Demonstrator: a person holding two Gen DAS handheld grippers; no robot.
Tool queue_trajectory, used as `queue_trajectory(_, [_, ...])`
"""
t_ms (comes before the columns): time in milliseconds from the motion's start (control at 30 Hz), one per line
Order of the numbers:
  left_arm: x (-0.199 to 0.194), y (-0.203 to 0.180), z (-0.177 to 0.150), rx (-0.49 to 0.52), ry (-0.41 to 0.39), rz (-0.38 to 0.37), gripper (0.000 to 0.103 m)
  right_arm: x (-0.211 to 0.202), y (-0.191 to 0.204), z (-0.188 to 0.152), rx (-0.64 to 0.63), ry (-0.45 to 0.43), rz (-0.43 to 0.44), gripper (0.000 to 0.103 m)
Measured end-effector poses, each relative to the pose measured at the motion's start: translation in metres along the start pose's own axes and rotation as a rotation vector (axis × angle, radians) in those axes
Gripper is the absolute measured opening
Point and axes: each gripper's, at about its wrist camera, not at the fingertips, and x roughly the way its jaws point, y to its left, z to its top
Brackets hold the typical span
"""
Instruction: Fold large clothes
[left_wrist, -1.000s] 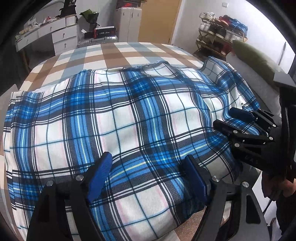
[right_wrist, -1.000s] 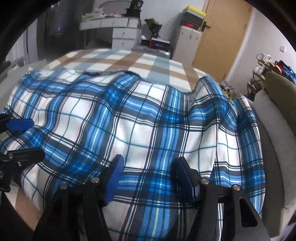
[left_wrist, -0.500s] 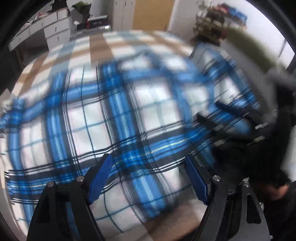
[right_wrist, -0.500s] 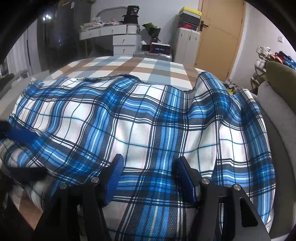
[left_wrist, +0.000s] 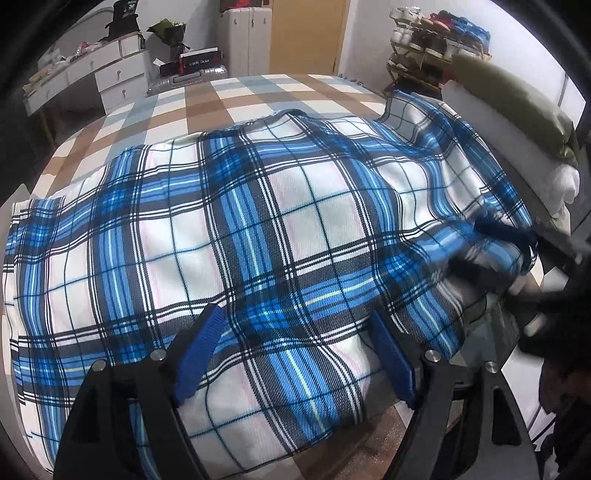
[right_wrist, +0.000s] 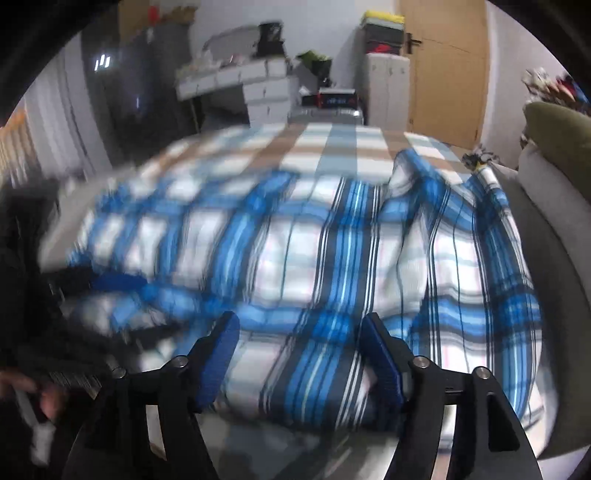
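The blue plaid cloth (left_wrist: 280, 236) lies spread and rumpled over the checked bed cover (left_wrist: 236, 99), its near edge hanging toward me. My left tool (left_wrist: 295, 347) stands wide over that edge, pads clear of the fabric. My right tool (right_wrist: 299, 354) has just been opening wider; cloth lies between its fingers, not pinched. A green cushion (left_wrist: 517, 110) sits right.

I see a large blue-and-white plaid cloth (left_wrist: 280, 236) spread rumpled across the checked bed (left_wrist: 236, 99), its right edge bunched against the cushions.
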Motion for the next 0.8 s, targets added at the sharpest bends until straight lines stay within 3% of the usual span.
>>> queue_trajectory(100, [-0.002, 0.000, -0.001, -0.005, -0.009, -0.009, 0.077, 0.011, 0.007, -0.010, -0.045, -0.001, -0.038, 0.070])
queue_trajectory(200, [-0.019, 0.011, 0.002, -0.067, 0.003, -0.057, 0.078, 0.005, 0.002, 0.001, -0.006, 0.038, -0.014, 0.068])
queue_trajectory(300, [-0.048, 0.030, 0.003, -0.093, -0.087, -0.045, 0.078, -0.015, -0.015, 0.011, 0.031, -0.039, -0.082, 0.072])
queue_trajectory(367, [-0.057, 0.054, 0.002, -0.122, -0.114, 0.030, 0.078, -0.003, -0.029, 0.013, 0.054, 0.018, -0.136, 0.073])
queue_trajectory(433, [-0.046, 0.075, -0.001, -0.166, -0.075, 0.016, 0.078, 0.026, -0.041, 0.007, 0.090, 0.136, -0.116, 0.076])
queue_trajectory(467, [-0.033, 0.088, -0.006, -0.207, -0.021, -0.003, 0.078, 0.024, -0.042, 0.007, 0.093, 0.096, -0.114, 0.077])
queue_trajectory(500, [-0.022, 0.098, -0.013, -0.242, 0.024, -0.016, 0.076, 0.026, -0.041, 0.011, 0.091, 0.123, -0.130, 0.077])
queue_trajectory(533, [-0.027, 0.097, -0.015, -0.216, -0.037, -0.018, 0.079, 0.027, -0.039, 0.018, 0.096, 0.152, -0.144, 0.075])
queue_trajectory(567, [-0.025, 0.097, -0.019, -0.200, -0.037, -0.014, 0.078, 0.024, -0.036, 0.024, 0.106, 0.142, -0.153, 0.070])
queue_trajectory(700, [-0.028, 0.096, -0.026, -0.190, -0.083, -0.039, 0.078, 0.002, -0.003, 0.073, 0.078, -0.023, -0.086, 0.070])
queue_trajectory(800, [-0.029, 0.096, -0.031, -0.178, -0.104, -0.075, 0.078, 0.022, 0.019, 0.109, 0.067, -0.032, 0.006, 0.070])
